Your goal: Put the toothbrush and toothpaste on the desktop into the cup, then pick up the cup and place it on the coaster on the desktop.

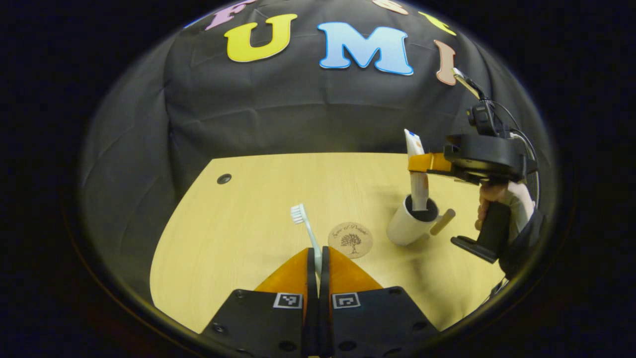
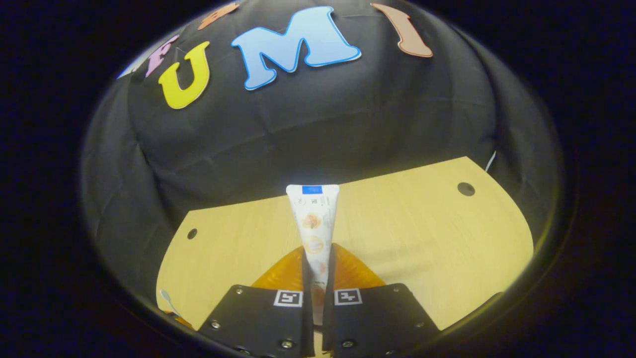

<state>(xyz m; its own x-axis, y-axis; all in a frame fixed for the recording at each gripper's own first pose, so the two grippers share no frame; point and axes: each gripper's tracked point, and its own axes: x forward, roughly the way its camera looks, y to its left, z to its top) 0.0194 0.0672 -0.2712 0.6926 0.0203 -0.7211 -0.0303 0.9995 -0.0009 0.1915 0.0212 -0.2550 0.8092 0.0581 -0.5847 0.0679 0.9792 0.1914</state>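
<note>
My left gripper point(image 1: 318, 259) is shut on the handle of a white toothbrush point(image 1: 304, 224), whose bristle head points up and away above the wooden desktop point(image 1: 238, 223). A round wooden coaster point(image 1: 350, 239) lies just right of my fingers. Right of it stands a white cup point(image 1: 408, 226) with a dark inside and a wooden handle point(image 1: 442, 222). My right gripper point(image 1: 422, 163) hangs above the cup, shut on a white toothpaste tube point(image 1: 418, 186) whose lower end dips into the cup's mouth. In the right gripper view the tube point(image 2: 314, 223) stands upright between my fingers point(image 2: 316, 268).
A hand point(image 1: 497, 195) in a dark sleeve holds the right gripper's grip at the desk's right side. The desktop has round cable holes point(image 1: 224, 178) point(image 2: 465, 188) near its back corners. The black cloth wall rises behind the desk.
</note>
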